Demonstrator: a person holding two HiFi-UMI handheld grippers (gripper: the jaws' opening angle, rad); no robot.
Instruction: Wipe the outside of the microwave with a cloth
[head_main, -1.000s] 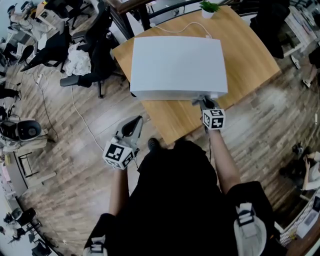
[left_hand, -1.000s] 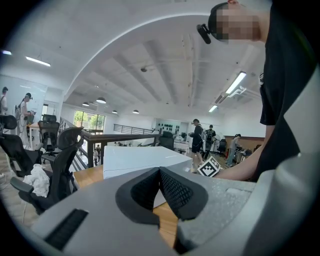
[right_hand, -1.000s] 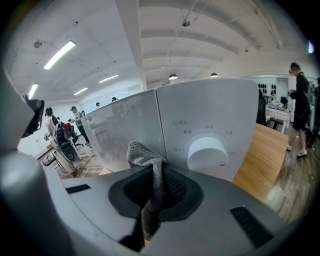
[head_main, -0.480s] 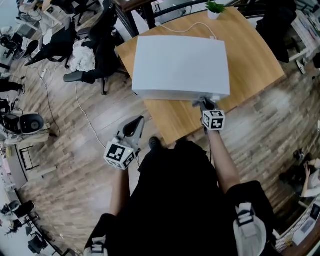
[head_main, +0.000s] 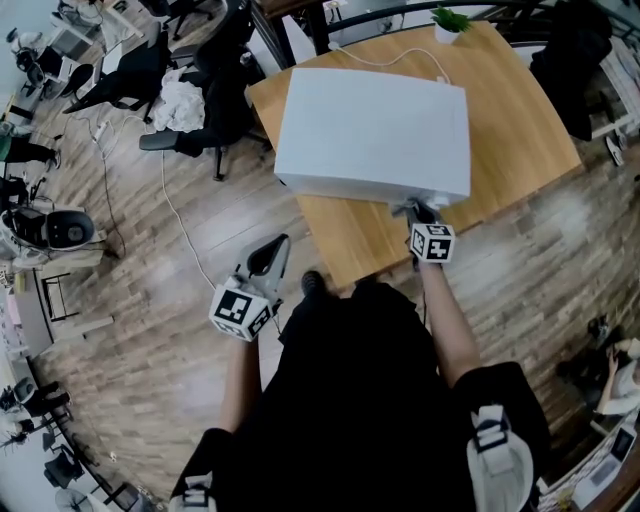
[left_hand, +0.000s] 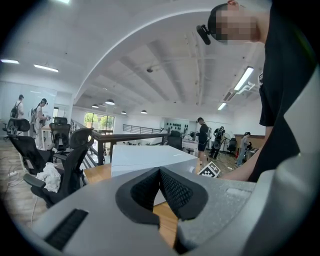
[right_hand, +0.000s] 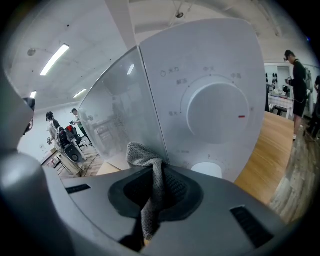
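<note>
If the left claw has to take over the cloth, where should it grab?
Probably the bunched end of the cloth poking out beyond the tips of the right claw. Come in from the door side, where it flops free; the rest hangs pinched inside that claw.

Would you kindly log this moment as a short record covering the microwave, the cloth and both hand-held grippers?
Microwave: white box-shaped microwave on a wooden table
Right hand-held gripper: shut on a grey knitted cloth, at the microwave's front by the door seam
Left hand-held gripper: shut, empty, over the floor beside the table
Dial: round white dial, right of the cloth
</note>
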